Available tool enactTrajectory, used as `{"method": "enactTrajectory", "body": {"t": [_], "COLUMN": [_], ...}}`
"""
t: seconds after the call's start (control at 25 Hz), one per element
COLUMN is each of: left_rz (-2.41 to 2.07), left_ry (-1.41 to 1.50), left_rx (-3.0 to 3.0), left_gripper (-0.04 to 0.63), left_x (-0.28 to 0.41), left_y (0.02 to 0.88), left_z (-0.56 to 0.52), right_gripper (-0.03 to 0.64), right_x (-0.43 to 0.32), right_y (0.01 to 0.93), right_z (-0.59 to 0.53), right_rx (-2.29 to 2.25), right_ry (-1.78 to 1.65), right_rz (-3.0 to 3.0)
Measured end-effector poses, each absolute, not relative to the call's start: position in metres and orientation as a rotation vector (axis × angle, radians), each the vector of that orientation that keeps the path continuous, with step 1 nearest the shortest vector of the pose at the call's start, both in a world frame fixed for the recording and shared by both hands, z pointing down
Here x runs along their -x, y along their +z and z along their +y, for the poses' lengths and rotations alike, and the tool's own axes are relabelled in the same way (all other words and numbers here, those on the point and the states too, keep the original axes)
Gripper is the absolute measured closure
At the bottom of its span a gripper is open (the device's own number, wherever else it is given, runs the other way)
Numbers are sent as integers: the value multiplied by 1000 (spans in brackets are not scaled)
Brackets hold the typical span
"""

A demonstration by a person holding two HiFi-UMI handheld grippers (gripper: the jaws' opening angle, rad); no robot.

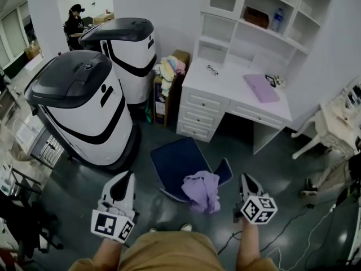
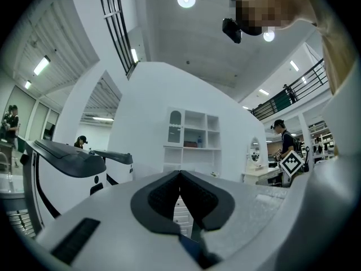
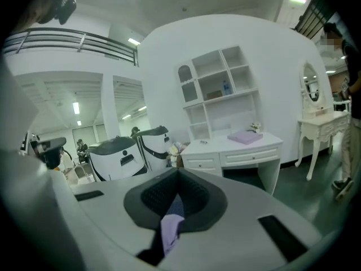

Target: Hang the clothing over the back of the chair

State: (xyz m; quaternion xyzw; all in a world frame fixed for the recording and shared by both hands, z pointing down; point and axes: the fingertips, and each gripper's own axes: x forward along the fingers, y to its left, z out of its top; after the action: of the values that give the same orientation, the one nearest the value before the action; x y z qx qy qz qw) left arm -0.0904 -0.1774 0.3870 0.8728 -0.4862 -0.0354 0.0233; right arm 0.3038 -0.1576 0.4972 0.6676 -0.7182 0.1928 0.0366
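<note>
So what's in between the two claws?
In the head view, the lavender clothing lies heaped on the blue chair between the left claw and right claw; the right claw pinches some of it.

head: steeply down | gripper views: forward along jaws | shared: white desk [image 1: 221, 84] (all three)

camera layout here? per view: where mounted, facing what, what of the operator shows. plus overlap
Head view: on the person's head, steeply down at blue chair, purple garment, desk; shows forearms, lap, left gripper, right gripper.
Left gripper view: on that gripper, along its shut, empty jaws toward the shelf unit; the person's tan clothing at right.
Right gripper view: on that gripper, along jaws shut on the purple garment, toward the desk; no body part clear.
Shared: all see the shelf unit and white machines.
</note>
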Motion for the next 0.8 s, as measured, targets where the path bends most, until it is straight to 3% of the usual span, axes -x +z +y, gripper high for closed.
{"method": "enactTrajectory", "body": {"t": [0.44,0.8], "left_rz": [-1602,-1683], "left_ry": [-156,-197], "left_rx": [-2722,-2721], "left_gripper": [591,591], "left_x": [99,116], "left_y": [357,337], "left_z": [-186,-185], "right_gripper": [614,614], "right_x": [-300,-282], "right_y": [333,266], "right_z": [-162,-123], "right_rx": [-2104,-2104], "right_ry": [15,-329], "right_rz": [-2434,-2428]}}
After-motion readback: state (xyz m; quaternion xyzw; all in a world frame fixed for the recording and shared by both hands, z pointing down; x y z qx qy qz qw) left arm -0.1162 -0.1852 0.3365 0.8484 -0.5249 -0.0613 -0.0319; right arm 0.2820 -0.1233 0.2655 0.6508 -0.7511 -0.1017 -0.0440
